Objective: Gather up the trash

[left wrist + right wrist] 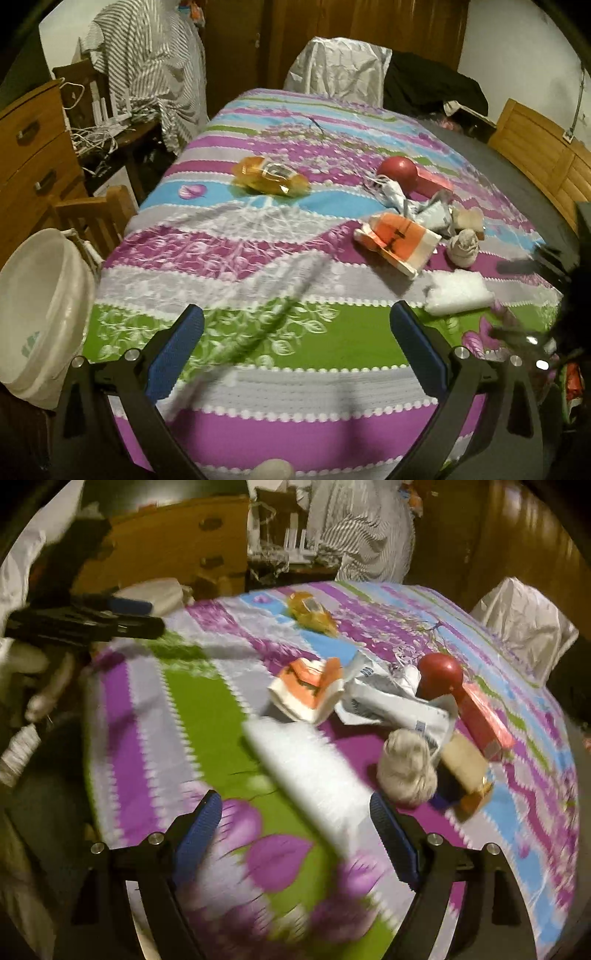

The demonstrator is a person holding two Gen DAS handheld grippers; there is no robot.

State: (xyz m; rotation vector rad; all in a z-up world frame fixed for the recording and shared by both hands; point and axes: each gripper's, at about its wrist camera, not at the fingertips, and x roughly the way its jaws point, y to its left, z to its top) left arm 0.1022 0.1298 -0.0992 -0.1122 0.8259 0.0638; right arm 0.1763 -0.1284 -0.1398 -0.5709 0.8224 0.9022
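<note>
Trash lies on a table with a striped floral cloth (258, 347). In the left wrist view I see a yellow wrapper (271, 179), an orange-and-white carton (399, 240), crumpled grey packaging (417, 206), a grey wad (463, 245) and a white foam piece (458, 291). My left gripper (295, 321) is open and empty above the near cloth. In the right wrist view my right gripper (295, 812) is open over the blurred white foam piece (306, 771), near the grey wad (406, 768), carton (310, 690) and packaging (388, 701). The left gripper (125, 616) shows at far left.
A white bucket (40, 314) stands off the table's left edge beside a wooden chair (96, 214). A red ball (397, 171) and a pink box (436, 184) lie among the trash. Wooden drawers (33, 155) stand left; a draped chair (340, 66) stands at the far end.
</note>
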